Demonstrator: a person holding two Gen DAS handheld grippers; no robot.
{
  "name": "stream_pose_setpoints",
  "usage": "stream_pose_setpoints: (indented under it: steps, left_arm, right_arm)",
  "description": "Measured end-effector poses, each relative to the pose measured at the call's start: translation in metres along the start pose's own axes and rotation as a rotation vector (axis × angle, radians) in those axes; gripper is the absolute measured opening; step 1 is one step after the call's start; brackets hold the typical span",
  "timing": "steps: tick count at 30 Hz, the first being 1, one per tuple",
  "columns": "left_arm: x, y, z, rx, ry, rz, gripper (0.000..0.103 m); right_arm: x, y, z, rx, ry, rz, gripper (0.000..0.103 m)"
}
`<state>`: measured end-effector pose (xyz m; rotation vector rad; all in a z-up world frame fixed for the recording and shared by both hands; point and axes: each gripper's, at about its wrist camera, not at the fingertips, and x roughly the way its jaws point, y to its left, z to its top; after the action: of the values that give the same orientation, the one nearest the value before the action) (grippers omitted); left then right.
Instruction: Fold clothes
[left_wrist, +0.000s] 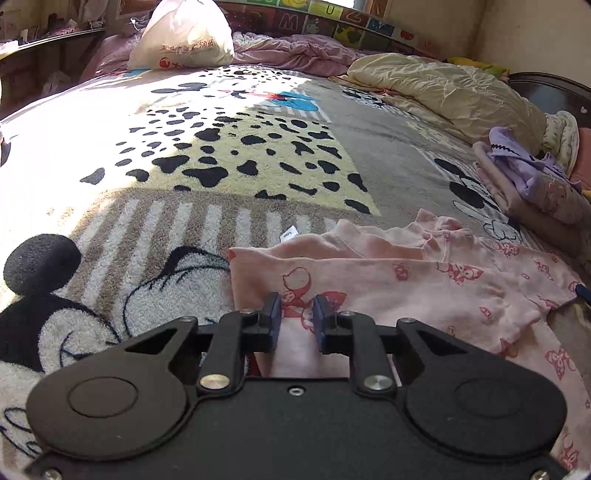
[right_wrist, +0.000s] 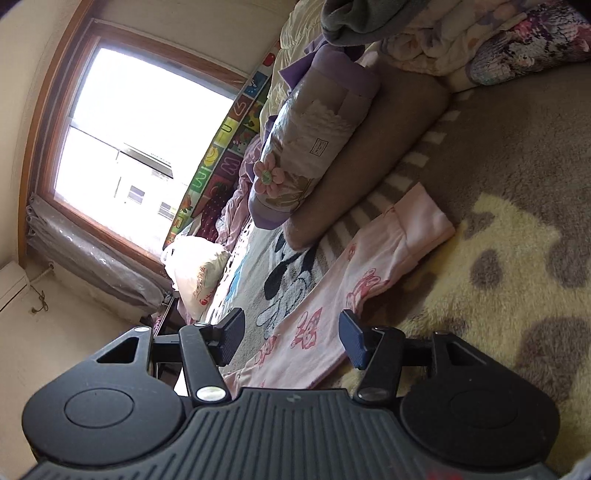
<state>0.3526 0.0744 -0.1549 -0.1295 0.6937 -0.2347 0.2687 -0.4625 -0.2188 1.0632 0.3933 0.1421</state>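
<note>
A pink child's garment with red cartoon prints lies partly folded on the Mickey-pattern blanket. My left gripper is over the garment's near left part, its blue pads a small gap apart with pink cloth between them; whether they pinch it I cannot tell. In the right wrist view, which is rolled sideways, the same garment stretches away from my right gripper. That gripper is open wide, its fingers on either side of the garment's near end, holding nothing.
A stack of folded purple and mauve clothes sits at the right, also in the right wrist view. A cream quilt, a white plastic bag and a window lie beyond.
</note>
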Motion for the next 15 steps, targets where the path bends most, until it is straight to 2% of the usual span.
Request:
stream_pose_setpoints:
  steps: [1, 2, 3, 4, 5, 7, 9, 12, 15]
  left_arm:
    - [-0.004, 0.0, 0.002, -0.013, -0.019, -0.003, 0.018]
    - [-0.006, 0.0, 0.003, -0.017, -0.037, -0.006, 0.024]
    - [-0.008, -0.002, 0.003, -0.008, -0.055, -0.01, 0.032]
    - [-0.006, -0.002, 0.003, -0.007, -0.047, -0.007, 0.038]
    - [-0.002, -0.001, 0.0, -0.009, -0.021, 0.002, 0.048]
    - [0.003, -0.002, -0.005, 0.004, -0.011, 0.019, 0.048]
    - [-0.006, -0.003, -0.003, -0.022, -0.047, 0.015, 0.048]
    - [-0.023, -0.001, 0.001, -0.088, -0.112, 0.003, 0.048]
    - [-0.036, 0.005, -0.002, -0.145, -0.134, 0.013, 0.047]
  right_arm:
    - [0.001, -0.001, 0.001, -0.006, -0.012, -0.013, 0.057]
    - [0.002, 0.0, 0.001, -0.016, -0.026, -0.026, 0.057]
    - [0.001, 0.002, 0.002, -0.031, -0.048, -0.036, 0.057]
    - [-0.002, 0.006, 0.004, -0.059, -0.076, -0.041, 0.057]
    - [-0.005, 0.011, 0.005, -0.087, -0.104, -0.046, 0.057]
    - [-0.01, 0.018, 0.009, -0.143, -0.139, -0.072, 0.057]
    - [-0.014, 0.011, 0.013, -0.127, -0.176, -0.111, 0.057]
    - [-0.018, -0.007, 0.018, -0.072, -0.201, -0.221, 0.058]
    - [-0.01, -0.022, 0.022, -0.016, -0.178, -0.233, 0.055]
